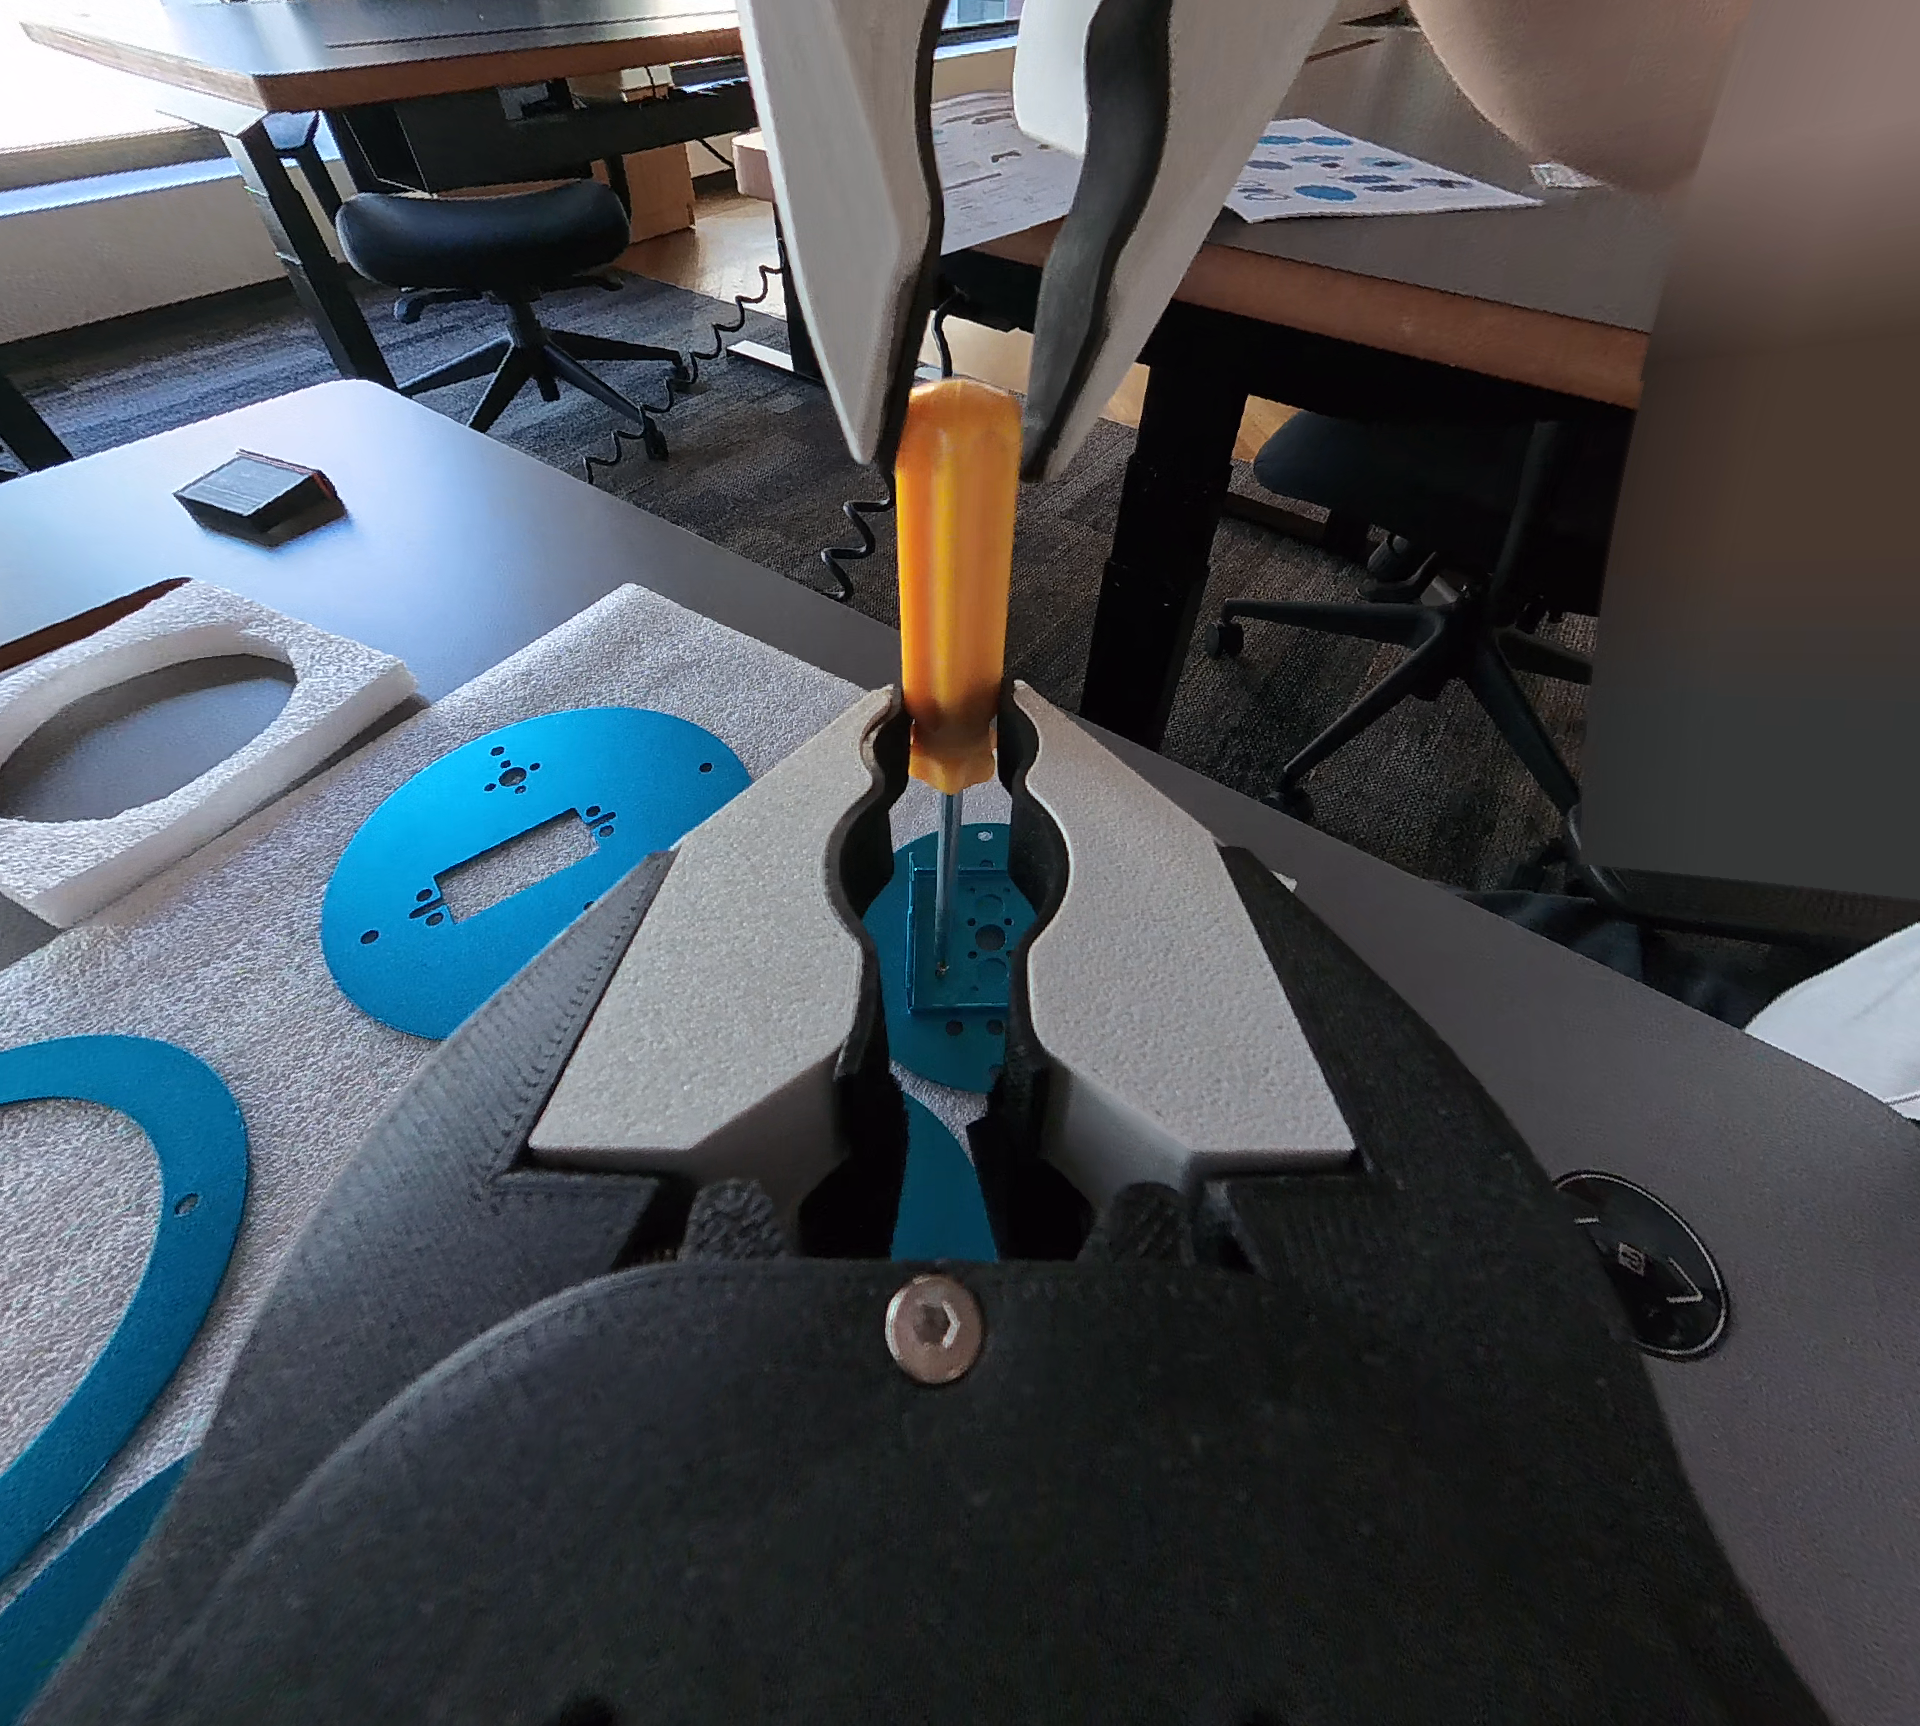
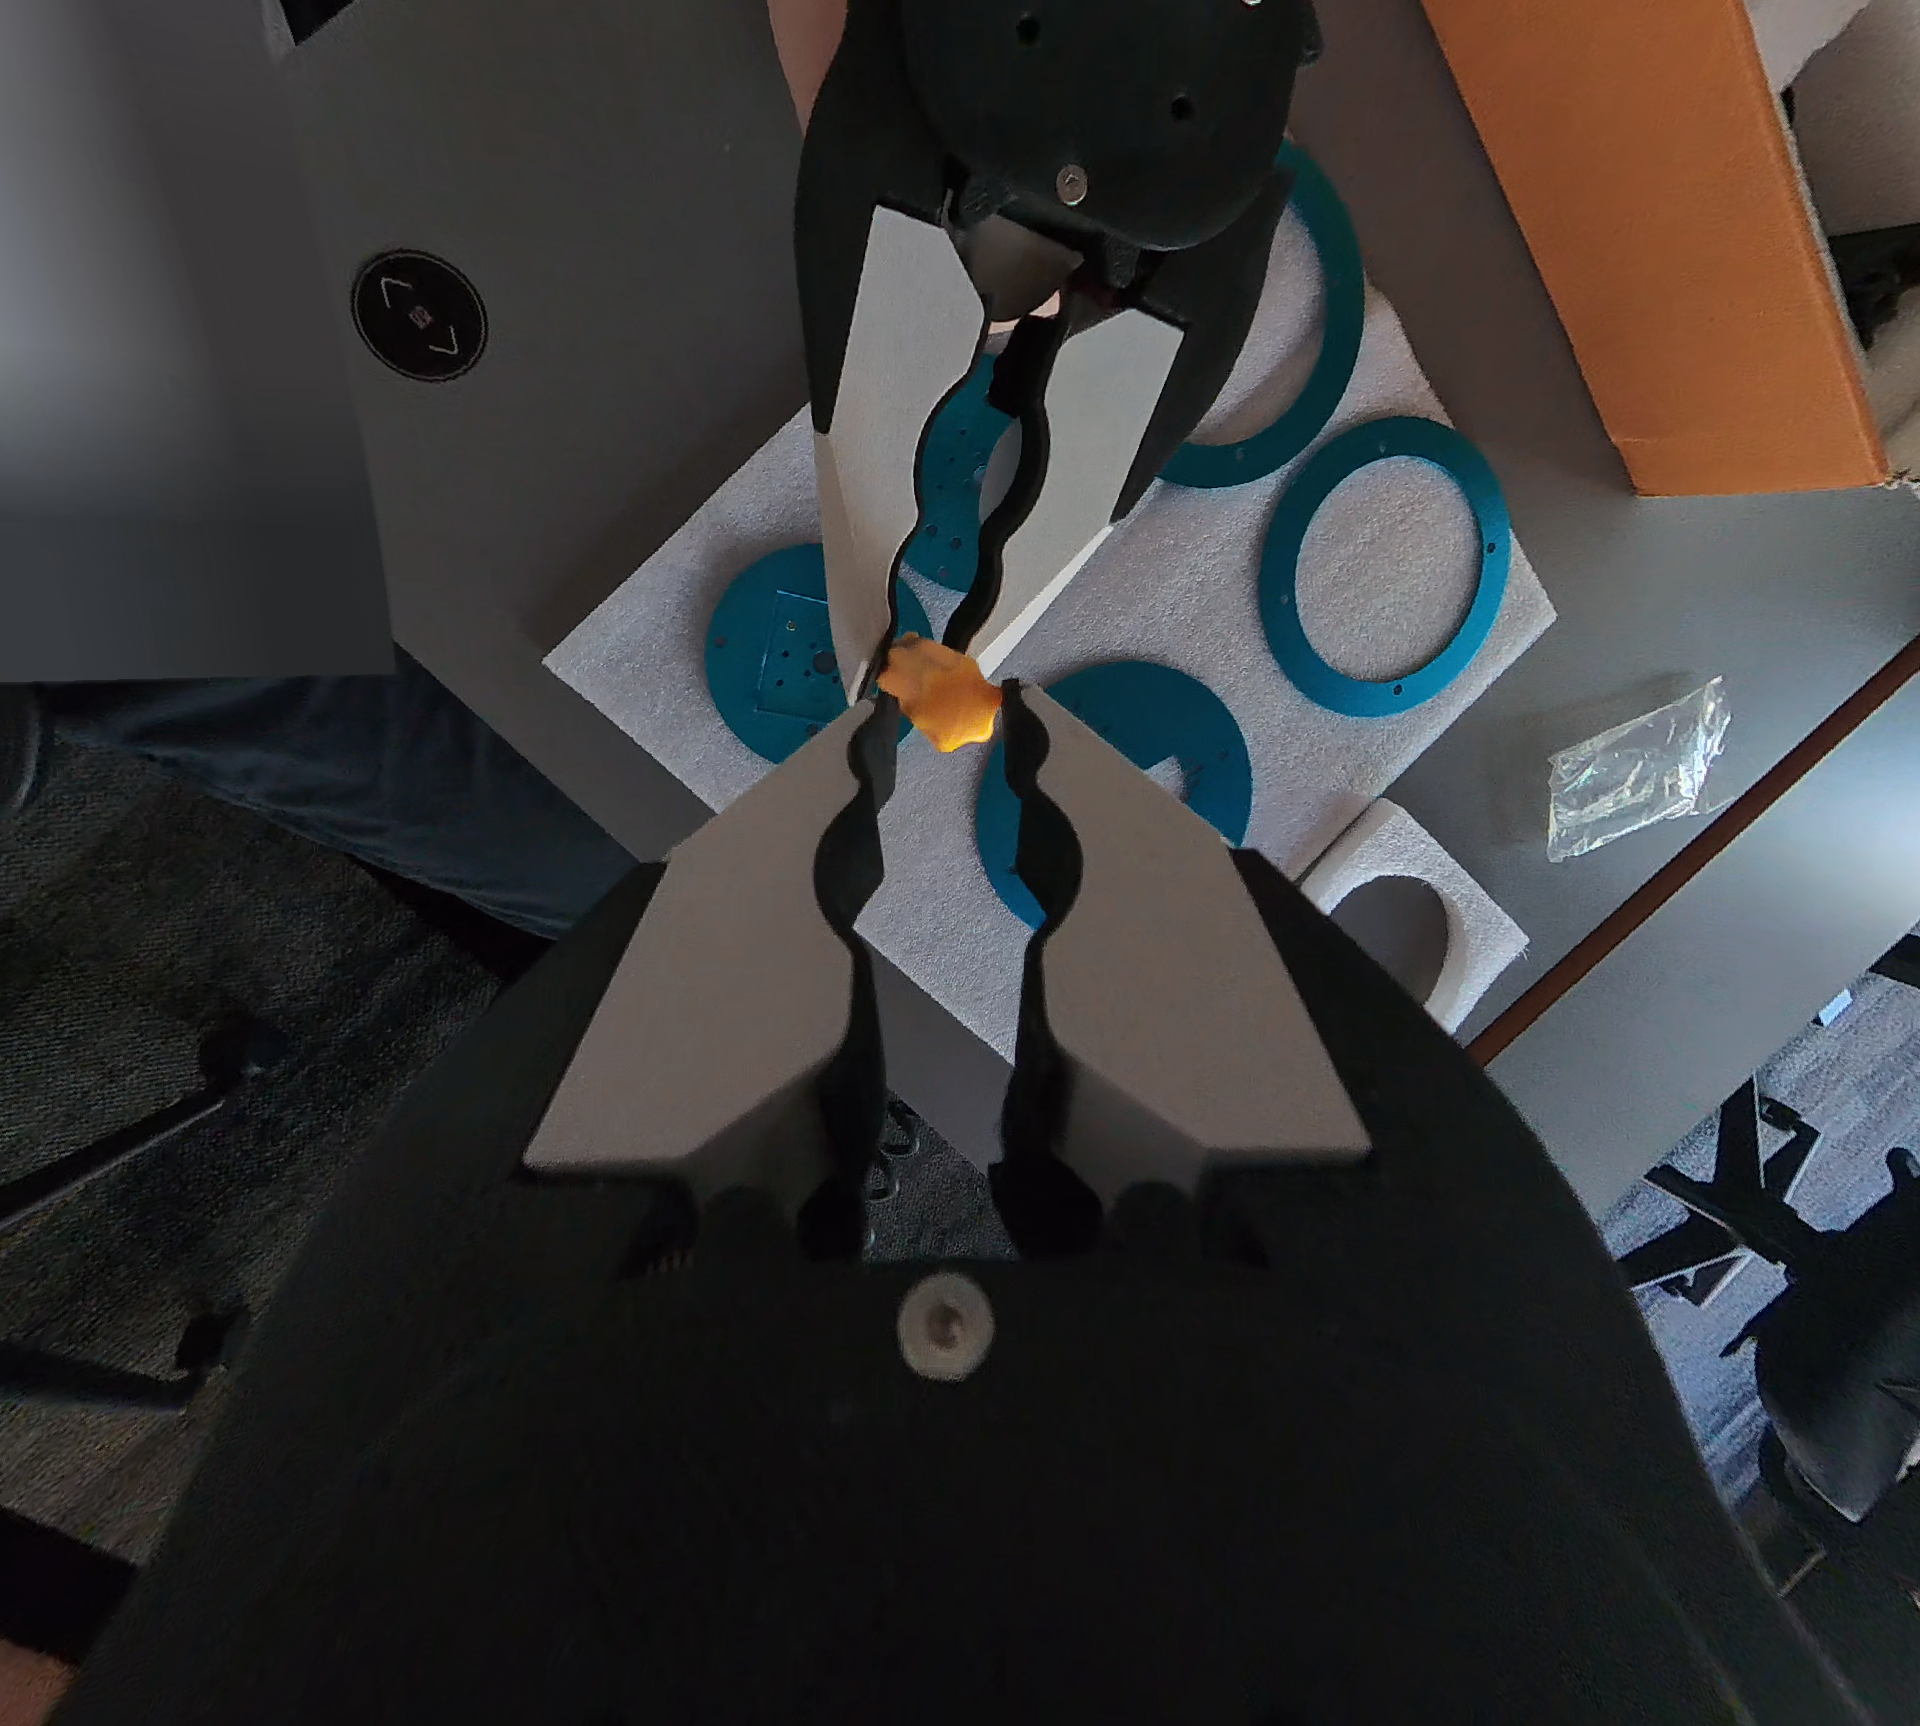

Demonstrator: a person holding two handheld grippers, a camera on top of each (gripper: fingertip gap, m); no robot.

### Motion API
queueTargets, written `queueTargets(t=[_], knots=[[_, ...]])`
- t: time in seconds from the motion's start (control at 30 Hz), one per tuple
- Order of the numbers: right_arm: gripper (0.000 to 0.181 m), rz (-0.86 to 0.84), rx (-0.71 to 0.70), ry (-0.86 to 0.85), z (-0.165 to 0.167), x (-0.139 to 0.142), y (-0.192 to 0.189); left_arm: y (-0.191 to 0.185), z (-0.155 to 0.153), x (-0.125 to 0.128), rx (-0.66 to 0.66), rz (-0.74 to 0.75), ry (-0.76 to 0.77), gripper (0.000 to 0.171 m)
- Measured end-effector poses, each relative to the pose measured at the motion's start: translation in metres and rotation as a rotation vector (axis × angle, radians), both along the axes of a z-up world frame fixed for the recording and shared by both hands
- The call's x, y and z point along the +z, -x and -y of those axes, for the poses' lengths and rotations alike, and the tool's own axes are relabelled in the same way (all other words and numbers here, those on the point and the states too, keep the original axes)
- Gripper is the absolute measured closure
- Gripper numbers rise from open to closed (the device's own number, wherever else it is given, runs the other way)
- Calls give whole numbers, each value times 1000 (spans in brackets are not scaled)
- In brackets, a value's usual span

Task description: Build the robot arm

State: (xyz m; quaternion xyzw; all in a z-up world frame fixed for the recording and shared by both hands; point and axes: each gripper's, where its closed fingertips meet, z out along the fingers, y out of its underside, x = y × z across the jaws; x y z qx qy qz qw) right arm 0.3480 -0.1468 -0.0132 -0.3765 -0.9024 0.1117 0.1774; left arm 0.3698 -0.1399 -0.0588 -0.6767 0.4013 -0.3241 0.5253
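Grey tabletop (image 1: 499, 533) carrying foam pad (image 1: 312, 1001); left hand-held gripper (image 1: 954, 720) clamping upright screwdriver (image 1: 954, 575) low on its hard, slick handle, tip resting in blue bracket (image 1: 961, 949); right hand-held gripper (image 1: 951, 455) straddling handle top, slightly apart.

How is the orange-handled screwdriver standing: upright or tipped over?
Upright: the screwdriver stands vertical, its tip down on the blue bracket, handle base between the left gripper fingers.

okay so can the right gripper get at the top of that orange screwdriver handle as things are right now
Probably yes. The right gripper hangs just above the orange screwdriver, jaws parted on either side of its top end, with nothing between. The left gripper clamps only the handle's lower end, so the top stays free.
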Motion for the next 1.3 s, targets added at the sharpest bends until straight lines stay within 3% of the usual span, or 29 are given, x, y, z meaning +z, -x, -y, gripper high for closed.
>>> queueTargets(t=[0.4, 1.0, 1.2, 1.3], knots=[[162, 73, -1, -40, -1, -6, -1, -1, 0, 0, -11, -8, -3, 157], [162, 153, -348, -1, -8, -7, 1, 0, -4, -1, 8, 7, -4, 155], [159, 109, -137, -98, -7, -6, 2, 0, -4, -1, 1, 4, -10, 156], [162, 124, -139, -76, -7, -7, 1, 0, -4, -1, 2, 6, -10, 156]])
